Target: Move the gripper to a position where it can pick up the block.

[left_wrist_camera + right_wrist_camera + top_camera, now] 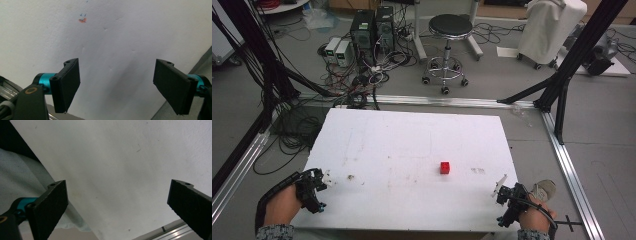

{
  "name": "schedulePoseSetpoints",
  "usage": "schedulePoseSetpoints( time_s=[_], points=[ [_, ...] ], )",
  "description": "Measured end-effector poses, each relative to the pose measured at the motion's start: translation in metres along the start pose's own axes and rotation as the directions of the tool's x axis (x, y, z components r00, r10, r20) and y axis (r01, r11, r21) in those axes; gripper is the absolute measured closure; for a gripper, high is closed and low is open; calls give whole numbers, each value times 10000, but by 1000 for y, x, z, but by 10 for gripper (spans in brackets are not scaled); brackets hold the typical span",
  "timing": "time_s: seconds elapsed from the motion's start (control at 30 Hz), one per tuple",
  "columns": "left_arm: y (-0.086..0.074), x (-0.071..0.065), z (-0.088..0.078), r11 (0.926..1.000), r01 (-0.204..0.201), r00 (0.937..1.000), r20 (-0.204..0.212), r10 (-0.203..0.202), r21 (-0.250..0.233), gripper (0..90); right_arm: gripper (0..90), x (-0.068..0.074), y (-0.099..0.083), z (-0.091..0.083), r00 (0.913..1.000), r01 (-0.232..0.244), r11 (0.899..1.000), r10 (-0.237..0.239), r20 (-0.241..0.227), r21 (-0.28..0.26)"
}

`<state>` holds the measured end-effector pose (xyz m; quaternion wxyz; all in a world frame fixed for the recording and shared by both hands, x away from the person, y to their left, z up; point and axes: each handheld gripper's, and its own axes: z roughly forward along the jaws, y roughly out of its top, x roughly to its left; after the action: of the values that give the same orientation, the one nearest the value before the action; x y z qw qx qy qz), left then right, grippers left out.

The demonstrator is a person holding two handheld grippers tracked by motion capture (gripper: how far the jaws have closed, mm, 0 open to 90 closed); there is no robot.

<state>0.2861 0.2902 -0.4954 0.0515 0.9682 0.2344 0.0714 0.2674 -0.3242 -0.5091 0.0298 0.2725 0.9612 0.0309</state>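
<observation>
Two claws rest at the near table [412, 140] corners, both released and empty. The red cube [445, 167] lies ahead, nearer the right claw [502, 192] than the left claw [323, 181].

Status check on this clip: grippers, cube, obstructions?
Left gripper open, empty. Right gripper open, empty. Red cube alone on white table, nearer right gripper. Nothing between.

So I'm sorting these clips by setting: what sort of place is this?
Most likely a lab or workshop set up for recording. A white table stands inside a black metal frame, computer towers sit on the floor amid tangled cables, and a rolling stool stands behind.
</observation>
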Motion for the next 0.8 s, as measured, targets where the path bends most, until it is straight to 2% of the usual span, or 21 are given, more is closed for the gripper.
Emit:
schedulePoseSetpoints(
  time_s=[0.2,0.3,0.4,0.57,0.67,0.7,0.73,0.77,0.8],
  points=[
    [3,0,2,9999,-112,9999,75,111,27,219,25,-1,-1,-6,9999,-120,9999,121,58,-115],
    [2,-1,1,10000,-75,10000,54,75,-17,219,25,-4,-2,-14,9993,-270,9993,277,269,-261],
    [1,0,1,10000,-39,10000,54,39,-76,219,26,-5,-1,-17,9994,-191,9994,199,282,-299],
    [3,1,1,9999,-21,10000,64,22,-146,219,25,-13,9,-31,9987,352,9990,-341,366,-286],
    [4,2,1,9999,-62,9999,111,63,-130,219,26,-17,13,-35,9974,518,9982,-502,515,-305],
    [5,2,2,9999,-53,9999,134,55,-126,219,26,-21,16,-39,9950,776,9964,-753,660,-340],
    [5,2,2,9999,-53,9999,134,55,-126,219,26,-21,16,-39,9950,776,9964,-753,660,-340],
    [5,2,2,9999,-106,9998,148,108,-115,219,26,-25,19,-43,9914,1110,9926,-1071,757,-493],
    [5,2,2,9999,-106,9998,148,108,-115,219,26,-25,19,-43,9914,1110,9926,-1071,757,-493]
  ],
)
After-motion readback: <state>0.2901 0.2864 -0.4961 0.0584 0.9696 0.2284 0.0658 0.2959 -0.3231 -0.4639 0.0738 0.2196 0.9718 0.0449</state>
